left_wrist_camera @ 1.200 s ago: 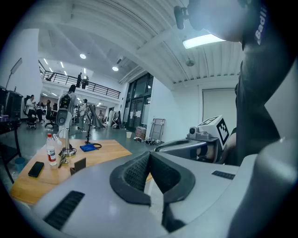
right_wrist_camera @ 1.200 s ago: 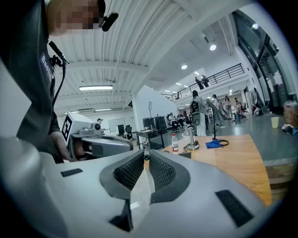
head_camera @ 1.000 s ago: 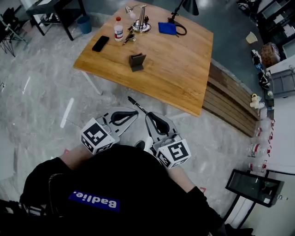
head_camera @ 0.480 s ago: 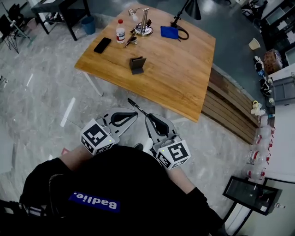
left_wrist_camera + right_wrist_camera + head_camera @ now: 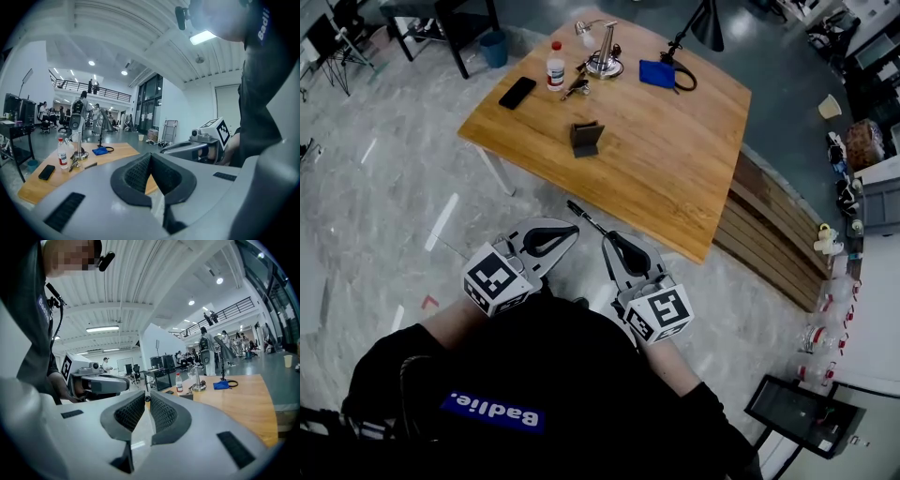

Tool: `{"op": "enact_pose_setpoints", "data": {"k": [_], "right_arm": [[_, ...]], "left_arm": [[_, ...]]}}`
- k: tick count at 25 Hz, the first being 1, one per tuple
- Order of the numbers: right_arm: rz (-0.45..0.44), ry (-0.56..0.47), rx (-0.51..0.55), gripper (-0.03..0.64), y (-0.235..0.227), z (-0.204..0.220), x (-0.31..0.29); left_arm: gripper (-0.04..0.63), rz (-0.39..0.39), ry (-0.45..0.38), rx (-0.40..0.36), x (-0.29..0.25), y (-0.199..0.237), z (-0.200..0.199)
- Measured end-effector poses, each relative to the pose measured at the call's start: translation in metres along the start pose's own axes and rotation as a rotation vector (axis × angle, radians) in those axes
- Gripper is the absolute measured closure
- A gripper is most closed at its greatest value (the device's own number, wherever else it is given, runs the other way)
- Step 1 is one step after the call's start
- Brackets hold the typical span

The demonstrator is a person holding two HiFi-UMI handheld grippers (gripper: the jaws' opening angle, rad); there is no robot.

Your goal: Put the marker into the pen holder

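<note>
right claw (image 5: pixel 609 240) pinches the marker (image 5: pixel 584 217) by its tail, left claw (image 5: pixel 572 231) clenched on nothing. marker might pivot and miss the pen holder (image 5: pixel 587 138).

Worktop (image 5: pixel 675 141): pale wood, grain visible, low satin sheen.
Floor (image 5: pixel 384 187): grey veined stone look, polished, carries light streaks.
Left gripper (image 5: pixel 567 232) and right gripper (image 5: pixel 609 242): grey plastic shells, smooth and matt.
Fingers (image 5: pixel 138 173): lined with black pads, fine gridded texture, rubbery look.
Marker (image 5: pixel 584 217): black; finish too small to judge.
Pen holder (image 5: pixel 587 138): dark grey, matt.
Bottle (image 5: pixel 554 68): clear plastic, red cap.
Phone (image 5: pixel 517 92): black, glossy face.
Lamp base (image 5: pixel 604 62): bright polished metal.
Blue cloth (image 5: pixel 657 74): soft, matt.
</note>
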State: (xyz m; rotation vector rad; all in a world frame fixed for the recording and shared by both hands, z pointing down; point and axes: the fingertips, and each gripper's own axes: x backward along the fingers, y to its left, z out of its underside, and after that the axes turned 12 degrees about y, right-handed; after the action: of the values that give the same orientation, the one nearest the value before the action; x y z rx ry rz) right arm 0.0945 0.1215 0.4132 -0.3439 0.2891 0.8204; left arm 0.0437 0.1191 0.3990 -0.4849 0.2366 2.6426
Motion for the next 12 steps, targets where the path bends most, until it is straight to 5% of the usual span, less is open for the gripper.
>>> {"op": "enact_pose_setpoints", "data": {"k": [12], "right_arm": [[0.092, 0.05, -0.023, 0.577, -0.066, -0.049, -0.102]], "left_arm": [[0.586, 0.035, -0.024, -0.002, -0.021, 0.137, -0.018]]}}
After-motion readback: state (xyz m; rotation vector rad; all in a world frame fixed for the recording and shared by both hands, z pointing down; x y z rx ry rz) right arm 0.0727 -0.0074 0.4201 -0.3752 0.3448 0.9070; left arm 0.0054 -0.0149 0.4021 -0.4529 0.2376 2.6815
